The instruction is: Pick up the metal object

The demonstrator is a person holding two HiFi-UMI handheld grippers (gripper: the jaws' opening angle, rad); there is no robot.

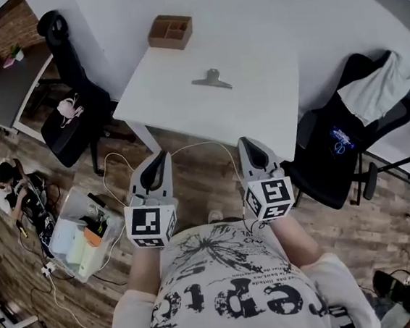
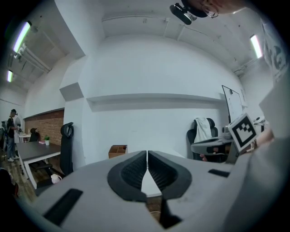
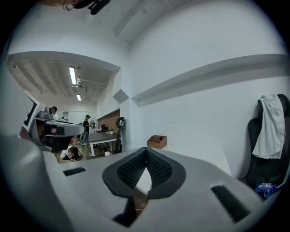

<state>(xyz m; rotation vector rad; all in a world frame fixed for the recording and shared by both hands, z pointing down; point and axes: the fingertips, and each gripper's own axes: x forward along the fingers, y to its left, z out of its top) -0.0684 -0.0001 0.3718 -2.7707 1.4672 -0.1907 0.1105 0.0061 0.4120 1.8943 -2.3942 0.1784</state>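
Out on the white table [image 1: 258, 110], can spot the metal object [image 1: 212, 79] lying flat, with a wooden box [image 1: 170, 31] at the far edge. Holding the left gripper [image 1: 162, 158] and right gripper [image 1: 247, 145] low by the body, well short of the table. Both shut tight, nothing inside. Looks like the very start. Next, need to reach forward, open one, then close on the metal object.

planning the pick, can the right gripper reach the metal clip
Probably yes: the metal clip lies clear on the white table, nothing between it and the right gripper, whose shut jaws must open first.
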